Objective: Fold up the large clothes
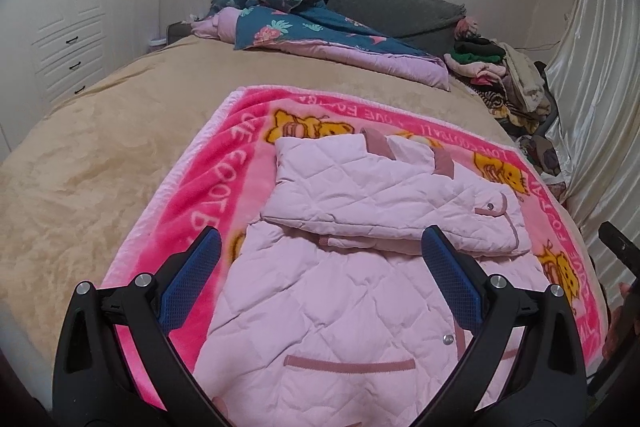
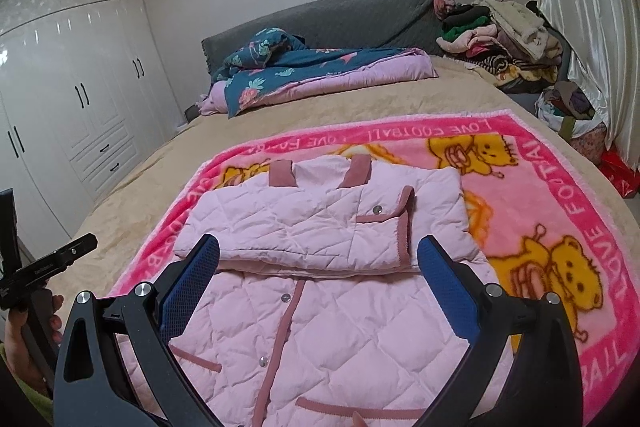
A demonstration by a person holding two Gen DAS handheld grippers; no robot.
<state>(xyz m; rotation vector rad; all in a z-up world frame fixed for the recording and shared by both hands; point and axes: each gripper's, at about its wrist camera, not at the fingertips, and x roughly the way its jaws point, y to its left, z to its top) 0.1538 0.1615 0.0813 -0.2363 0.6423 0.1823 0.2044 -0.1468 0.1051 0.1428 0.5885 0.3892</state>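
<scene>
Quilted pink jacket [image 2: 320, 307] lies front-up on a pink cartoon blanket [image 2: 560, 187] spread over the tan bedcover [image 2: 160, 179], with both sleeves already laid across the chest as a flat band [image 1: 384, 203]. My judgement is that the hem half must next go up over that band. Both tools hover above the lower body, each with its jaws spread wide and nothing between them: the left gripper [image 1: 322, 247] and the right gripper [image 2: 318, 253]. To do it well, pinch the hem near each bottom corner, taking both layers, lift together evenly, and lay the edge level with the collar tabs [image 2: 360, 169] without dragging the sleeves askew.
</scene>
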